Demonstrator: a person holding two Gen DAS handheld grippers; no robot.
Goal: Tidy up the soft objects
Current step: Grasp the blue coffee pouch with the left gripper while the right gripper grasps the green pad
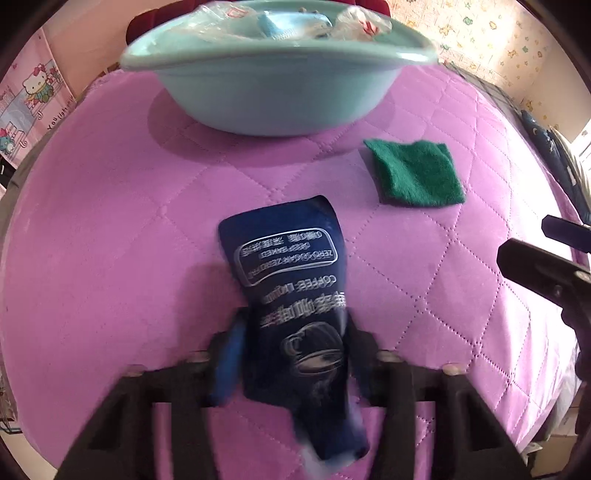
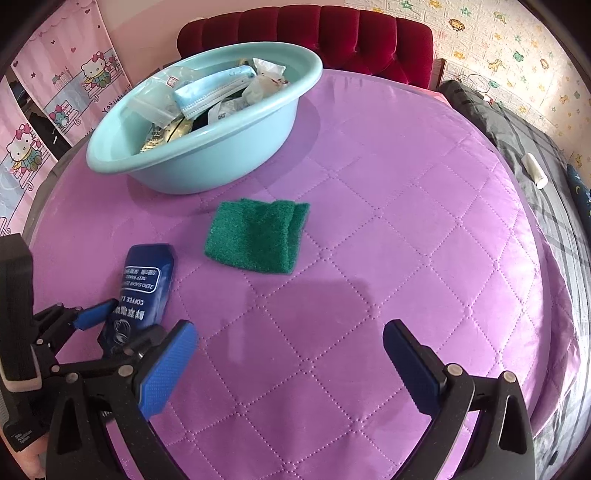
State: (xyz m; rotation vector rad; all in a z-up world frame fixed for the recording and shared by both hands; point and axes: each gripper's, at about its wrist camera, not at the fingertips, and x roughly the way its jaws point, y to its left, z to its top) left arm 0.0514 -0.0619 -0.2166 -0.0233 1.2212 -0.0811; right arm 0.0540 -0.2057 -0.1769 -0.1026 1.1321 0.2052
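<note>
A dark blue coffee pouch (image 1: 291, 273) lies on the purple quilted cover (image 1: 110, 258), and my left gripper (image 1: 293, 350) is shut on its near end with a pad pressing each side. In the right wrist view the same pouch (image 2: 147, 280) sits at the lower left in the left gripper (image 2: 122, 326). A folded green scouring cloth (image 2: 256, 234) lies loose beyond it, also visible as the green cloth (image 1: 415, 171). My right gripper (image 2: 291, 365) hangs open over bare cover, holding nothing. A light blue basin (image 2: 192, 162) at the back holds a face mask and plastic bags.
The basin (image 1: 277, 92) stands right behind the pouch. A red padded headboard (image 2: 332, 33) runs along the back. Grey plaid bedding (image 2: 517, 147) with a small white tube (image 2: 535, 171) lies right of the cover's edge. A pink cartoon curtain (image 2: 55, 99) hangs at left.
</note>
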